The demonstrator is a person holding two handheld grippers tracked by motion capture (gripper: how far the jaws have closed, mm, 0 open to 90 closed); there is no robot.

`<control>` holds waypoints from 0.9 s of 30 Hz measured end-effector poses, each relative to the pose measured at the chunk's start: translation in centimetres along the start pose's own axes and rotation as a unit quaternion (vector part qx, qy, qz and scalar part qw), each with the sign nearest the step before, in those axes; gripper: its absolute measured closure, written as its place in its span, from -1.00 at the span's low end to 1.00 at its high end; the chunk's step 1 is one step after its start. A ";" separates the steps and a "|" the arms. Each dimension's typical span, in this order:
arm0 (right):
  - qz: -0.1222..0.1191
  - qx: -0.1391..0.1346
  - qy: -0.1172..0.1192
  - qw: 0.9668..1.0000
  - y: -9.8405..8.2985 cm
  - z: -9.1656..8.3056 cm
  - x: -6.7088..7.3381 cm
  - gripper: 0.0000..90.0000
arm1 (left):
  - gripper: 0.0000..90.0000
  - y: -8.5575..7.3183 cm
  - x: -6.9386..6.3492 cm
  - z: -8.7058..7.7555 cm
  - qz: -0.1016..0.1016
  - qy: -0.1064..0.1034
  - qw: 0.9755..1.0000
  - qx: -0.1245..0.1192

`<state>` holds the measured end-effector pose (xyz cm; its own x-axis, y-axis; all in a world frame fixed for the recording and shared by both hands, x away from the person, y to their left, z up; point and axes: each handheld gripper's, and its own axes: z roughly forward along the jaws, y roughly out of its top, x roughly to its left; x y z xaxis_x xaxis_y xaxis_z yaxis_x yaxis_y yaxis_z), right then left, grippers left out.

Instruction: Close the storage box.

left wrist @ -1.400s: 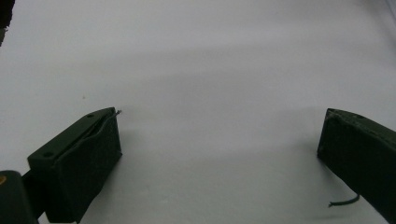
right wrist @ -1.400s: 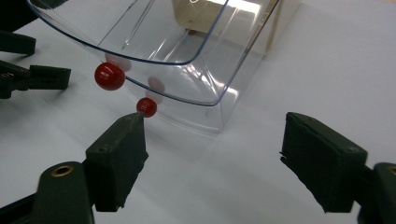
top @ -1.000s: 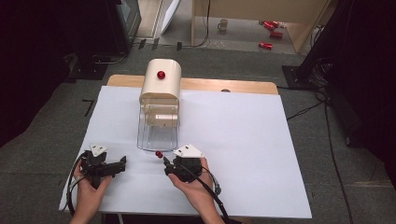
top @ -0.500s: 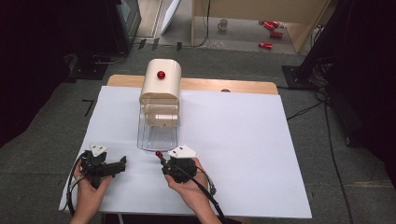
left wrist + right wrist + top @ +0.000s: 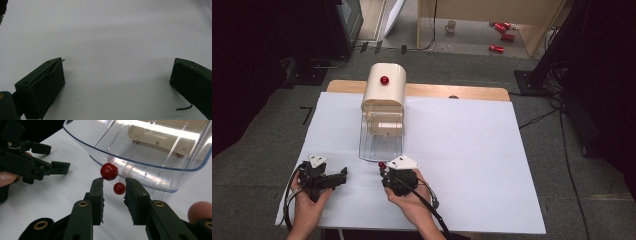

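A cream bin [image 5: 384, 90] with a red knob [image 5: 384, 80] on top stands at the table's back middle. Its clear plastic front cover [image 5: 381, 142] reaches toward me and carries a small red knob [image 5: 382, 164] at its near rim. My right gripper [image 5: 384, 171] sits right at that knob. In the right gripper view the red knob [image 5: 109, 171] hangs just above the left jaw tip, with a smaller red ball [image 5: 119, 188] between the jaws; the right gripper [image 5: 113, 182] is narrowly open. My left gripper [image 5: 343, 177] rests on the white table [image 5: 472, 150], wide open [image 5: 118, 61] and holding nothing.
The left gripper [image 5: 53, 167] lies close to the left of the right gripper's jaws. A wooden strip [image 5: 462, 91] edges the table's back. Cables [image 5: 537, 117], red cans [image 5: 497, 48] and a mug [image 5: 451, 25] lie on the floor beyond.
My right gripper has shifted a little to the left, bringing its jaws up to the red knob on the clear cover. The left gripper has stayed put.
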<state>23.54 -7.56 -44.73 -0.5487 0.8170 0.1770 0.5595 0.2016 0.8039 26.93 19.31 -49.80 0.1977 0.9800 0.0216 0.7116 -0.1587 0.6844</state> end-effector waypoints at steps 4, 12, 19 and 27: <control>-0.002 0.002 -0.002 1.000 0.0 0.2 0.2 0.57 | -1.00 0.0 0.0 0.0 0.000 0.000 1.000 0.000; -0.007 0.007 -0.006 1.000 0.0 0.8 0.3 0.65 | -1.00 0.0 0.0 0.0 0.000 0.000 1.000 0.000; -0.011 0.010 -0.006 1.000 0.1 1.1 0.6 0.76 | -1.00 0.0 0.0 0.0 0.000 0.000 1.000 0.000; -0.014 0.012 -0.006 1.000 0.1 1.1 0.6 0.79 | -1.00 0.0 0.0 0.0 0.000 0.000 1.000 0.000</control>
<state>24.00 -6.48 -45.15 -0.5567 0.8173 0.1487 0.5589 0.2360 0.7949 26.93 19.32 -49.80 0.1978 0.9800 0.0213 0.7117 -0.1585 0.6843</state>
